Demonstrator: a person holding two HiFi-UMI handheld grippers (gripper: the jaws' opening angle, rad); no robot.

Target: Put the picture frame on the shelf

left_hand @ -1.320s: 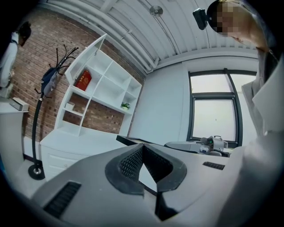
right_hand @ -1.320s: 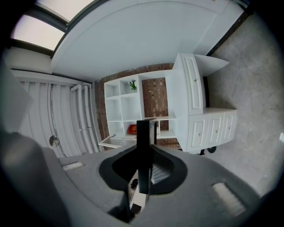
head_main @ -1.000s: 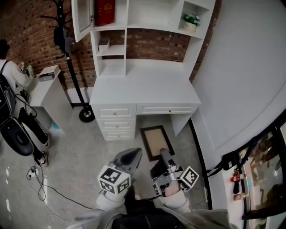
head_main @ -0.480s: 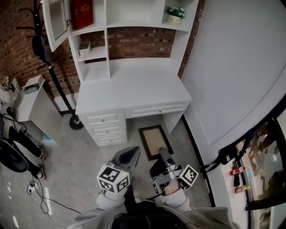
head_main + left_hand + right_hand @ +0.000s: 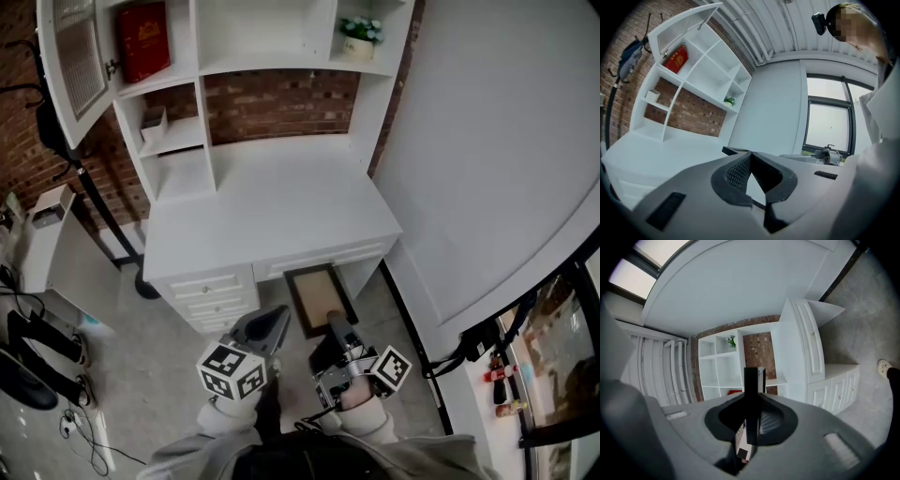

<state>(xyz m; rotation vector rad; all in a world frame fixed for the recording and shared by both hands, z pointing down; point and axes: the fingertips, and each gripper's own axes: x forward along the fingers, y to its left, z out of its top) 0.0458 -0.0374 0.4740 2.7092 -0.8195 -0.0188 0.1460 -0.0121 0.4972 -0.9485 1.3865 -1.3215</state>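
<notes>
Gripping the picture frame (image 5: 317, 292) by its near edge, the right hand-held gripper (image 5: 753, 414) has its jaws clamped on the thin dark border. The frame hangs low in front of the person, seen against the floor at the front edge of the bench (image 5: 272, 211). The left hand-held gripper (image 5: 749, 164) is closed with nothing between its jaws. The carry looks barely under way, since the shelf (image 5: 267, 64) sits well above and beyond. To do it well, I judge the frame should rise clear of the bench's edge, turn upright, and go into an open bay away from the red book (image 5: 142, 39) and the potted plant (image 5: 359, 31) before the jaws let go.
</notes>
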